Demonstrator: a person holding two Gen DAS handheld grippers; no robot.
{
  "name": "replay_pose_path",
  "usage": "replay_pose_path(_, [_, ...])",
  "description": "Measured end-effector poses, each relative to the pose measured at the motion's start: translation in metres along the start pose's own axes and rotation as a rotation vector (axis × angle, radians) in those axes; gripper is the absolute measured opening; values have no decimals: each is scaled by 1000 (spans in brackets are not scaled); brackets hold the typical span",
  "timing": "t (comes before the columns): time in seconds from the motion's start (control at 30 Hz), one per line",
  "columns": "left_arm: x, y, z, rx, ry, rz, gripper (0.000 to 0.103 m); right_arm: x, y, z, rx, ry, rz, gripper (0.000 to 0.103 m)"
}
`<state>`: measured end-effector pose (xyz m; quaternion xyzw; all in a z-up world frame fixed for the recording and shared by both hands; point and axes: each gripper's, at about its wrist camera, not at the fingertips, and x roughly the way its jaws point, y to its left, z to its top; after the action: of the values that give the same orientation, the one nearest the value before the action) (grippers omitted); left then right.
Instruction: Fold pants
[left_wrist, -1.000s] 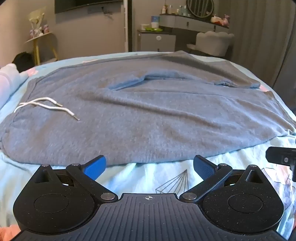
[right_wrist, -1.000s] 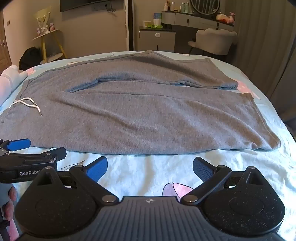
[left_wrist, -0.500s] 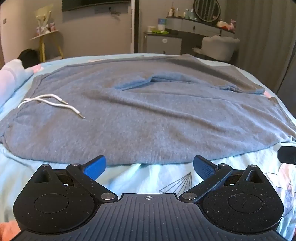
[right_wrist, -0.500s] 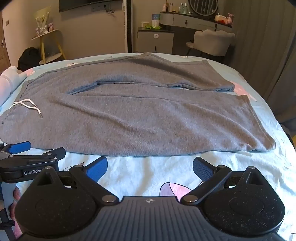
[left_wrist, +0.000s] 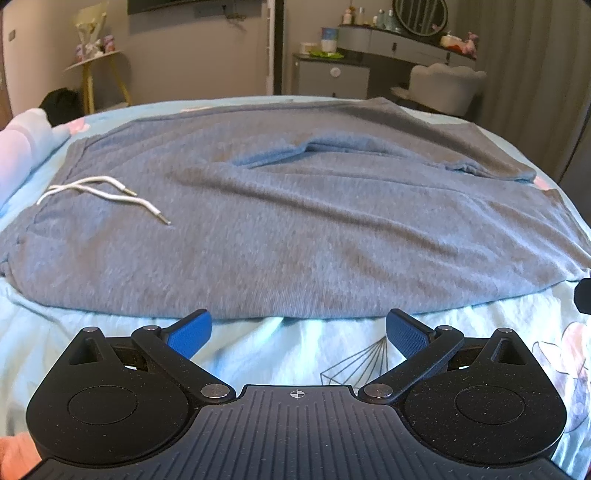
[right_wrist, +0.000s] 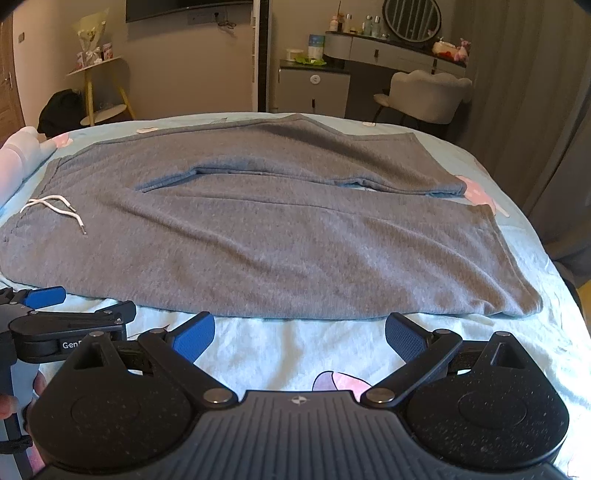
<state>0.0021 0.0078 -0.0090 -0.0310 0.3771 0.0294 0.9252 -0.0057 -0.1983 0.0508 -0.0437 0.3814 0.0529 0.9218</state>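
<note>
Grey sweatpants (left_wrist: 295, 229) lie spread flat across the light blue bedsheet (left_wrist: 280, 350), filling the middle of both views: waistband at the left of the frame, with its white drawstring (left_wrist: 107, 194) loose on top, and the two leg hems at the right, the nearer hem (right_wrist: 517, 291) showing in the right wrist view. Judge the fabric as thick, soft knit: light for its bulk, limp, not slippery, and likely to sag and drag across the sheet if you lift it from one point only. Take hold along the near edge, where the cloth meets the sheet, with one grip toward the waistband end and one toward the hem end, so that the near leg can travel over the far leg (right_wrist: 295, 155) as a single panel. Your left gripper (left_wrist: 297, 328) is held low over the sheet, pointing at the near edge, its blue pads (left_wrist: 190, 332) spread wide and holding nothing; the edge lies just beyond the tips, with no contact visible. Your right gripper (right_wrist: 299, 332) takes the same low, level pose just short of the near edge, fingers equally wide apart and empty. The left gripper appears again at the lower left of the right wrist view.
</note>
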Motion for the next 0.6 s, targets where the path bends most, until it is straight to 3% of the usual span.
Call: replay_pose_path(0.6, [3,-1,0,-5,15,4,103,-7,-9,-1,28,-13,16,99])
